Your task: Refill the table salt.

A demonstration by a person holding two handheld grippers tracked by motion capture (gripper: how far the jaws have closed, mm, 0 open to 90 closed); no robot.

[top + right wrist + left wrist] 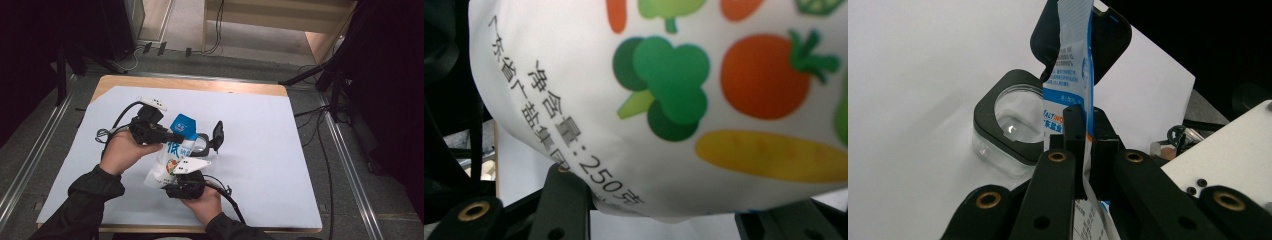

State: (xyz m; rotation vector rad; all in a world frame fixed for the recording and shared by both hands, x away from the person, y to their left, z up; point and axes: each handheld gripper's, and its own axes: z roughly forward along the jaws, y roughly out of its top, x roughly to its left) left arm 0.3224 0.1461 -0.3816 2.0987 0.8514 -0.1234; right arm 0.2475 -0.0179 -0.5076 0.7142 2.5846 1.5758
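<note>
A white and blue bag printed with vegetables is held tilted above the table between both grippers. My left gripper is shut on its blue top strip, pinching the flat seal between the fingertips. My right gripper is at the bag's lower end, and the bulging bottom sits between its two jaws, with the left jaw touching the bag. Just beyond the bag stands a clear square container with a black rim, its black flip lid standing open.
A white sheet covers the wooden table. Cables trail from the grippers on the left and at the front. Dark stands and floor cables ring the table.
</note>
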